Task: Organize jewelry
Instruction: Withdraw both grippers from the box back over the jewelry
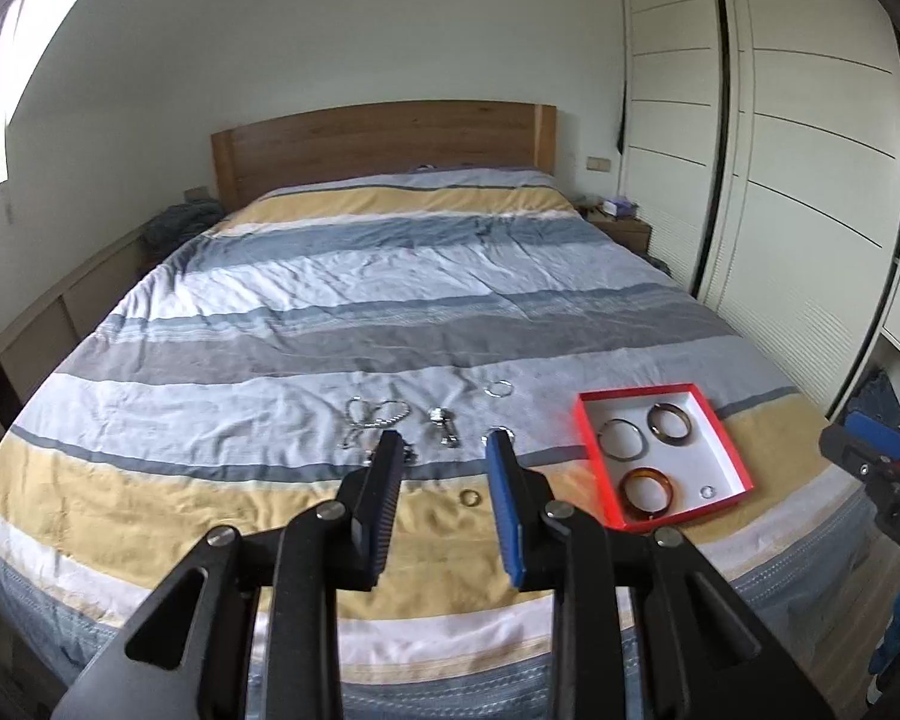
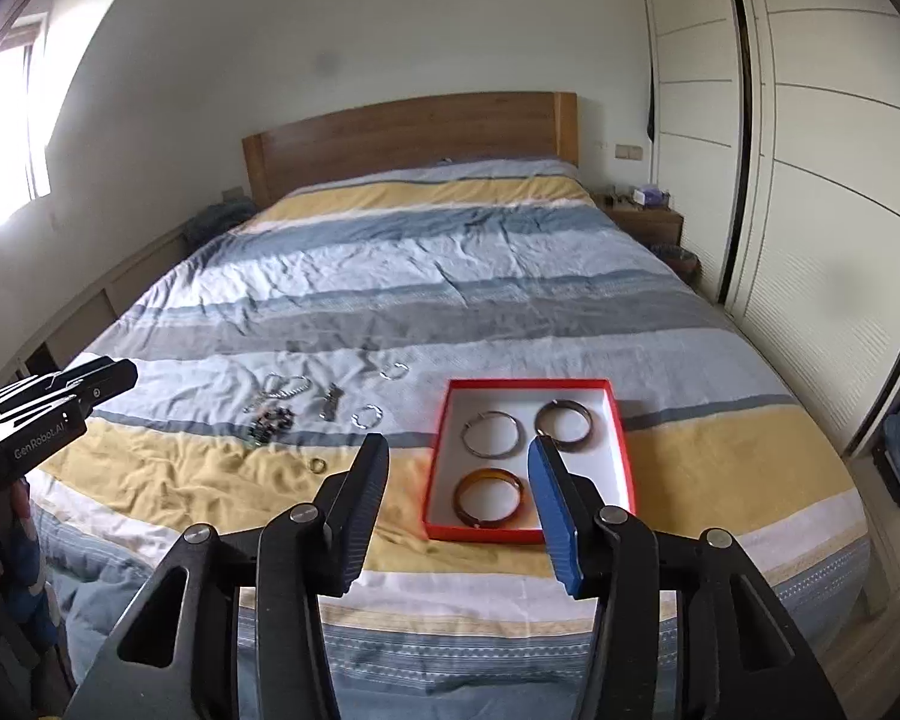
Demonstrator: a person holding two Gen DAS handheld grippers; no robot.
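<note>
Both my grippers hang over the foot of a striped bed (image 1: 354,276), neither touching anything. My left gripper (image 1: 444,450) has its jaws parted a moderate way, nothing between them; it points at the loose jewelry on the cover. My right gripper (image 2: 456,456) is spread wider, also holding nothing, aimed at the near left part of the red box (image 2: 624,450). The box sits flat on the yellow stripe at the right side of the bed, white inside. In it: a thin silver bangle (image 2: 491,434) at the far left, a dark brown bangle (image 2: 564,417) at the far right, an amber bangle (image 2: 489,496) at the near left, and a small clear ring (image 1: 707,491) near the near right corner, seen only from the left wrist. Loose on the cover left of the box: a tangle of silver chains (image 1: 378,414), a dark beaded piece (image 2: 273,423) just beside it, a small silver charm piece (image 1: 444,426), a silver hoop (image 1: 499,388) farther back, another silver hoop (image 2: 368,416) nearer the box, and a small gold ring (image 1: 470,497) alone on the yellow stripe, closest to me. Wooden headboard (image 1: 384,144) at the far end, white wardrobe (image 1: 810,150) along the right.
</note>
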